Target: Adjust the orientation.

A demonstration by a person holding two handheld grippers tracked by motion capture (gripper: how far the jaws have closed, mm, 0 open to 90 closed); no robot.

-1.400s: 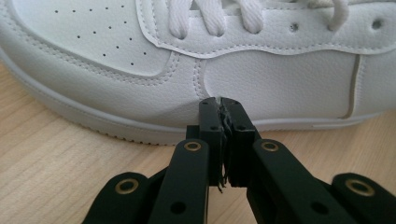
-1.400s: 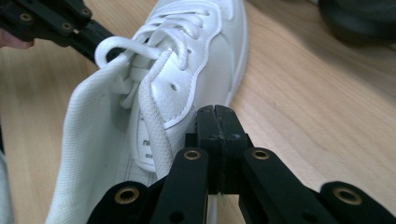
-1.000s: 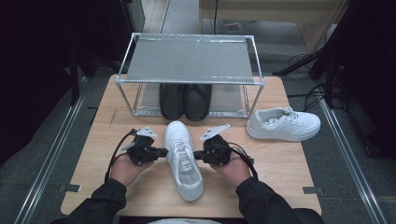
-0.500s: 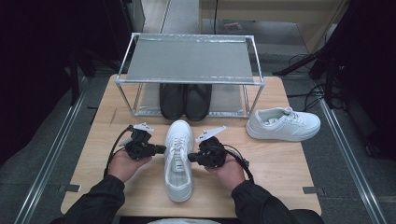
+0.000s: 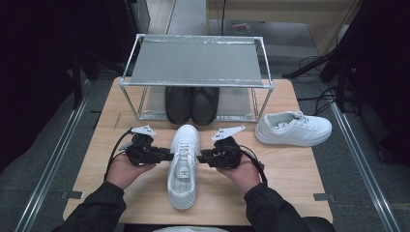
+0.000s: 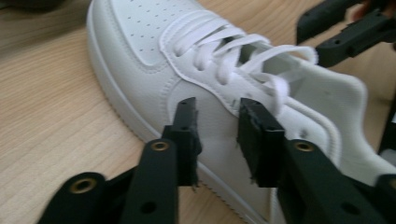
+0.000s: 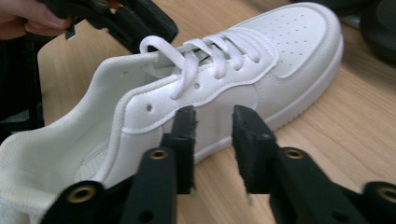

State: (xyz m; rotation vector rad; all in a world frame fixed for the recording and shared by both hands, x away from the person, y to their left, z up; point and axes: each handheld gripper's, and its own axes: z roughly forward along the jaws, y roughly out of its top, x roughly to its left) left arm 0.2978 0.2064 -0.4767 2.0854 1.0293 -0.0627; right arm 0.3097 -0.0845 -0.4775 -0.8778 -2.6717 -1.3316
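Perforations on sneaker [image 6: 154,42] toe show from left gripper [image 6: 215,122] view

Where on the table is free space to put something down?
Bare wood lies left of the left gripper up to the table edge, and in front of the right sneaker. The centre, around the middle sneaker below the rack, is crowded.

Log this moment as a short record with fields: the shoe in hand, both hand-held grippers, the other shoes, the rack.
shoe in work: white sneaker lying mid-table, toe toward the rack
left hand-held gripper: at the sneaker's left side, jaws just opened, nothing clamped
right hand-held gripper: at the sneaker's right side, jaws just opened, nothing clamped
second white sneaker: on the table, right of the rack
black shoes: pair on the rack's lower level
rack: metal frame, top shelf bare
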